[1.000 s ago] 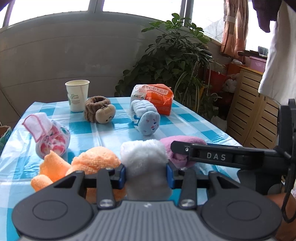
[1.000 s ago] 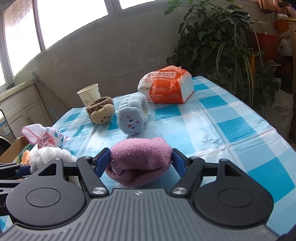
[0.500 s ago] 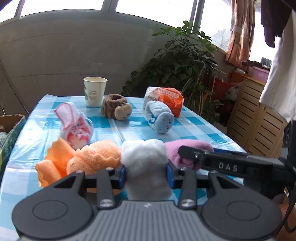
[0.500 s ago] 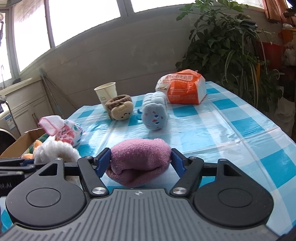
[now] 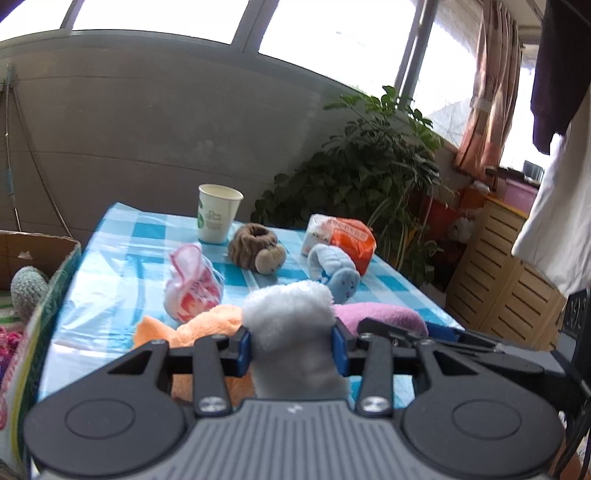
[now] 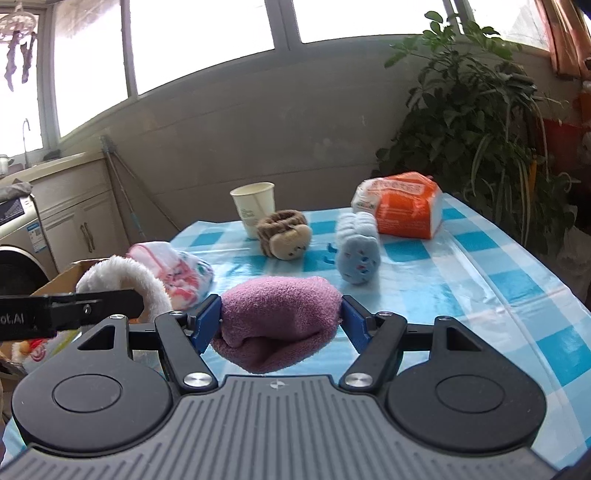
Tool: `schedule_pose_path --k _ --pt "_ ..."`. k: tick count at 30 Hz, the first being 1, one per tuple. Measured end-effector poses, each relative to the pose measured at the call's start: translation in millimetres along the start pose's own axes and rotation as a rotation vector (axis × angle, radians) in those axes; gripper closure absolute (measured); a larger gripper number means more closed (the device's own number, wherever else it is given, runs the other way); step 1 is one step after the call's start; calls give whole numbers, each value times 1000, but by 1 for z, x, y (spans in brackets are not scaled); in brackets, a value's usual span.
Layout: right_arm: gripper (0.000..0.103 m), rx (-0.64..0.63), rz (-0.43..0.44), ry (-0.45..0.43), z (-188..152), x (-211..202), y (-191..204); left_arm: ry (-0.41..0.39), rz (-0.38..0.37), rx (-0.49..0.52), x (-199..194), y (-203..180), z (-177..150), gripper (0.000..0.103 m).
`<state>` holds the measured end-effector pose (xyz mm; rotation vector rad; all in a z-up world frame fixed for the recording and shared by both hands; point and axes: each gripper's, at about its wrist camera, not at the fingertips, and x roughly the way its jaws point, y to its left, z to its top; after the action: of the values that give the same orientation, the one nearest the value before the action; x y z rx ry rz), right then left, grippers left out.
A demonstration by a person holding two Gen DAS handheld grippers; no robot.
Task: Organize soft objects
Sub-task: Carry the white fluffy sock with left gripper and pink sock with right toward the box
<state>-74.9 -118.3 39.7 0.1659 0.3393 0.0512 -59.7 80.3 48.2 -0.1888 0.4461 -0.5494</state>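
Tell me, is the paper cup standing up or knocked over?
Standing up. The paper cup rests on its base on the checked tablecloth, its open rim facing up, beside the brown plush.

light: daylight, blown-out windows point(image 5: 332, 33) | blur: slight motion softness | edges: fisheye-bent | shadows: soft

White fluffy sock point(image 5: 291, 325) and folded pink sock point(image 6: 280, 325), each pinched, lifted above table.
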Motion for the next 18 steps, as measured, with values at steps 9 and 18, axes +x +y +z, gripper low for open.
schedule_pose_path --k 9,18 --pt "16 -48 40 -24 7 -3 28 -71 2 -70 -24 27 13 62" --pt "16 -91 97 -36 11 -1 58 -138 59 -151 -45 64 21 62"
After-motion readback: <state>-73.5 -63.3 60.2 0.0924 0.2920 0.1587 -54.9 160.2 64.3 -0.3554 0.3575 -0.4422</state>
